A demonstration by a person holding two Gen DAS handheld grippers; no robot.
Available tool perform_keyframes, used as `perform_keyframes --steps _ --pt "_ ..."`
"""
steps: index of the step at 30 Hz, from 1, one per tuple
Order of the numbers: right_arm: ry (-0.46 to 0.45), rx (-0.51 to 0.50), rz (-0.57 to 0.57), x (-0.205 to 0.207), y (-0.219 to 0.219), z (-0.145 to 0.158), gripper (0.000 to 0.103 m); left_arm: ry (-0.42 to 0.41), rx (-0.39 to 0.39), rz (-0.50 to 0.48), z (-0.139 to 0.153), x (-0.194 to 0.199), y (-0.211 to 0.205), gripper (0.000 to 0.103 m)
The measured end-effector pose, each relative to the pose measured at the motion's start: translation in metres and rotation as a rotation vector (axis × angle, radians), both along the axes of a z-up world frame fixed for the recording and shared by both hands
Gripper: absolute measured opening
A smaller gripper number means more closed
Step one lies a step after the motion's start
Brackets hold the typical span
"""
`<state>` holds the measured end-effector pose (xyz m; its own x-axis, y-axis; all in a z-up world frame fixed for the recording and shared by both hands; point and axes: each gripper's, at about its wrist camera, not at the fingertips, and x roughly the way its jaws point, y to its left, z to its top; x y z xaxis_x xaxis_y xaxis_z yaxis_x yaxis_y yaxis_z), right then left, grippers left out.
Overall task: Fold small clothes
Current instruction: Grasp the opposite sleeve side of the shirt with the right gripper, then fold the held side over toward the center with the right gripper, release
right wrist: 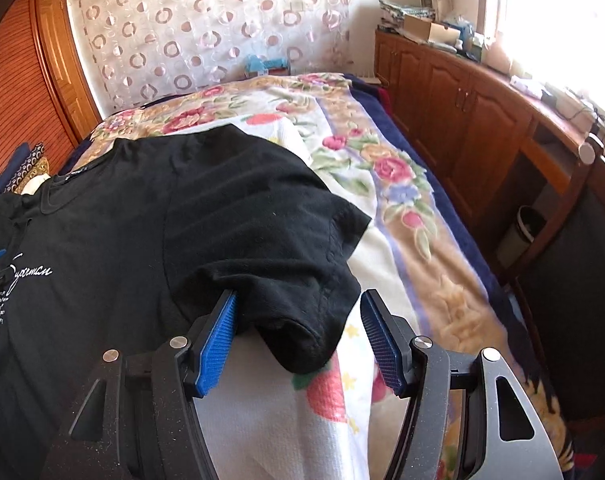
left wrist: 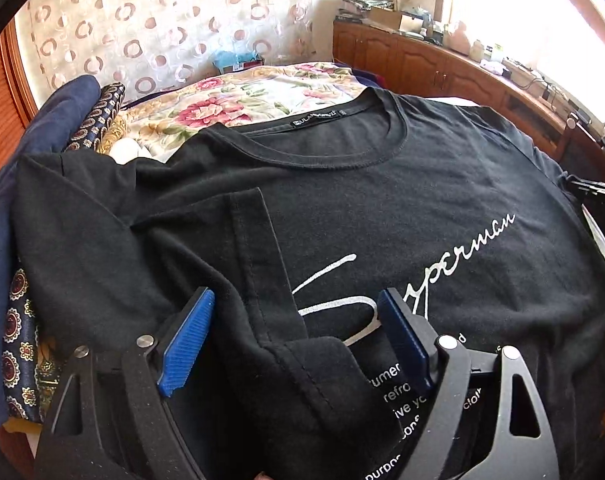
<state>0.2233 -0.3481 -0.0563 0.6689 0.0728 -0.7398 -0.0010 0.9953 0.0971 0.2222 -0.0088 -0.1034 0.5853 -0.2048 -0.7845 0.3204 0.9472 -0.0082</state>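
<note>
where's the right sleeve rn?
Right wrist view: sleeve hangs between the open right gripper fingers, over the floral blanket, at the black tee's right edge.

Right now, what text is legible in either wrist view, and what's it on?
"Superman": white script across the chest of the black T-shirt, partly hidden by the left claw; also seen small in the right wrist view.
Small white print below the script: only fragments such as "refro" and "purpo" show; no whole line is readable.
Neck label: white letters on black, too small to read surely.
No other readable text.
</note>
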Motion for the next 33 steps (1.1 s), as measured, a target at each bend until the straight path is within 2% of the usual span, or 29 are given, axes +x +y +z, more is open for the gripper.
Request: perform_keyframes --steps 3,5,6,7,9,13,17,22,27,30,33 --pt "0.007 0.025 0.014 0.001 -0.003 0.000 0.053 0.001 0.002 -0.002 -0.001 0.001 -0.002 0.086" --pt "-0.004 0.022 0.032 0.000 -0.001 0.003 0.034 0.003 0.000 -0.003 -0.001 0.002 -0.003 0.087" --pt "-0.013 0.000 0.037 -0.001 0.001 0.005 0.028 0.004 -0.002 -0.003 -0.001 0.002 -0.003 0.087" --pt "-0.023 -0.023 0.041 -0.004 0.004 0.006 0.016 0.004 -0.003 -0.004 -0.001 0.003 -0.003 0.087" --pt "-0.053 -0.046 0.057 -0.006 0.009 0.013 0.009 0.005 -0.003 -0.005 -0.002 0.003 -0.004 0.088" --pt "-0.137 -0.066 0.083 -0.011 0.024 0.032 0.007 0.004 -0.002 -0.004 -0.002 0.003 -0.004 0.088" --pt "-0.187 -0.058 0.171 -0.012 0.053 0.049 0.007 0.004 -0.002 -0.004 -0.002 0.003 -0.004 0.088" --pt "-0.139 -0.067 0.265 -0.004 0.080 0.036 0.007 0.005 -0.003 -0.004 -0.002 0.003 -0.004 0.088" --pt "-0.058 -0.046 0.273 0.000 0.081 0.010 0.007 0.005 -0.003 -0.004 -0.002 0.003 -0.004 0.088" --pt "-0.026 -0.041 0.267 0.000 0.074 0.001 0.018 0.004 -0.003 -0.004 -0.002 0.003 -0.004 0.088" --pt "-0.016 -0.032 0.273 -0.007 0.066 0.006 0.028 0.004 -0.003 -0.004 -0.002 0.003 -0.004 0.088"
